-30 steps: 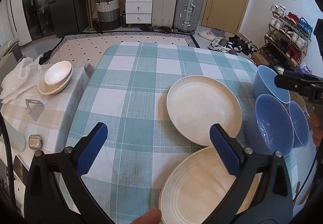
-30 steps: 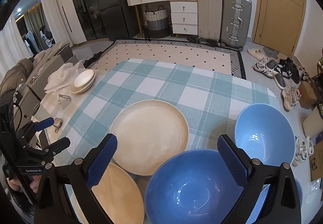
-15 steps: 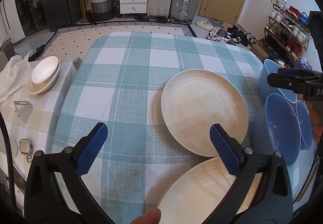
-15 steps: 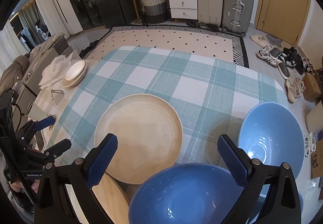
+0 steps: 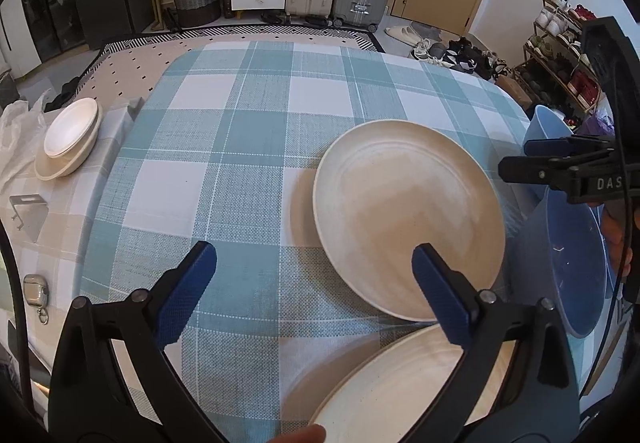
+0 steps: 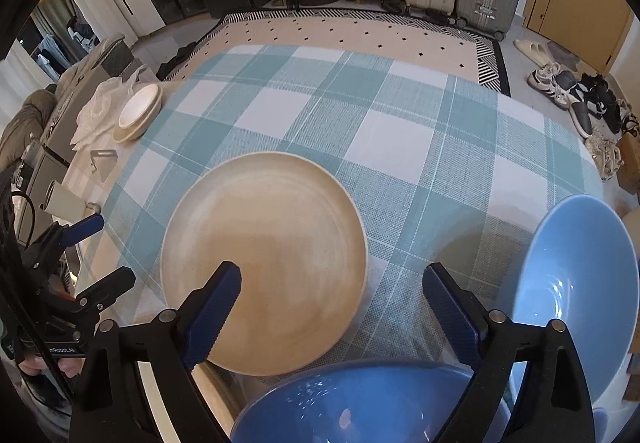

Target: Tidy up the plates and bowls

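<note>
Change since the earlier frames: both grippers have come down toward the tabletop, so plates and bowls fill more of each view; both sets of jaws have just been closing slightly, with nothing clamped between them. Left gripper (image 5: 314, 289): jaws wide apart, empty, hovering over bare cloth; its right finger overlaps the near edge of the far cream plate (image 5: 408, 219) in the view, contact not evident. Right gripper (image 6: 332, 309): jaws wide apart, empty, poised above the near blue bowl (image 6: 360, 403). Outward from the jaws: 2 cream plates, the far one flat on the teal checked tablecloth (image 5: 240, 131), the near cream plate (image 5: 400, 387) just beside it at the table's near edge, the rims close or slightly overlapping, which cannot be told. 2 blue bowls at the table's right side, the second, the far blue bowl (image 6: 580, 291), near the right edge. Further out: a stack of small white dishes (image 5: 70, 137) on the side table to the left. Handling, as judged: plates rigid, smooth, probably slippery and breakable, lying flat with little under-rim clearance; best taken at the rim with 1 finger above and 1 below, perhaps where a rim overhangs. Bowls look light, glossy, thin-walled; grip across the wall at the rim, then nest 1 in the other.
</note>
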The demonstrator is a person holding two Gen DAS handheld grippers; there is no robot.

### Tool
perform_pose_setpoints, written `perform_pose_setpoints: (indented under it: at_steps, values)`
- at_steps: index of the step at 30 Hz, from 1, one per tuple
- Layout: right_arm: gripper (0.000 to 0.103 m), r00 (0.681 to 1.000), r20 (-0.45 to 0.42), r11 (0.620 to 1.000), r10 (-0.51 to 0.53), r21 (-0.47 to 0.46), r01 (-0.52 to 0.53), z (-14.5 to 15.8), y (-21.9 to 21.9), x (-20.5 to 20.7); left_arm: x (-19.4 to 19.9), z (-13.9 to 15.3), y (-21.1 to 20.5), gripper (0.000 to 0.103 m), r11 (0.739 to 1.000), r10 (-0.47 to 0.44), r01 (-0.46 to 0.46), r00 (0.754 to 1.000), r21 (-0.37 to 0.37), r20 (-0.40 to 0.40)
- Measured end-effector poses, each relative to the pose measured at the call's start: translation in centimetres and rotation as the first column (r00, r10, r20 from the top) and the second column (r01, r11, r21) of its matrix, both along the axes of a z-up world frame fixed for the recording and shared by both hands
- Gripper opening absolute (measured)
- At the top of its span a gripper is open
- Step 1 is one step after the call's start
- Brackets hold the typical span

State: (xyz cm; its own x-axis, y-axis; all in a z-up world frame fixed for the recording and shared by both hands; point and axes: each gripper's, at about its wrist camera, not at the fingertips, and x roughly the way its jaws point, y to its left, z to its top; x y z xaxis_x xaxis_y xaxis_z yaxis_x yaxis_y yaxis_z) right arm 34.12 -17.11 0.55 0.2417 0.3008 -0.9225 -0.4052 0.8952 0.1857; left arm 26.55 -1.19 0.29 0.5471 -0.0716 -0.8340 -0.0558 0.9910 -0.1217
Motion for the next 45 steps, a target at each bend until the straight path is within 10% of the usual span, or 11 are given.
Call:
perform_pose_setpoints:
  at_steps: [28,45]
  values:
    - [0.060,0.987,-0.162,0.998,0.024,-0.054,-0.033,-6.5,1.6,2.4,3.1,-5.1,-1.4,0.055,0.995,-0.073,0.065,0.992,-0.073,-0.107]
    - [0.031,0.997,-0.070,0.992,0.028,-0.124,-0.037,-6.0,2.1,1.4,3.0,-5.4,-1.7,0.029,0.996,-0.080,0.077,0.994,-0.044,-0.073]
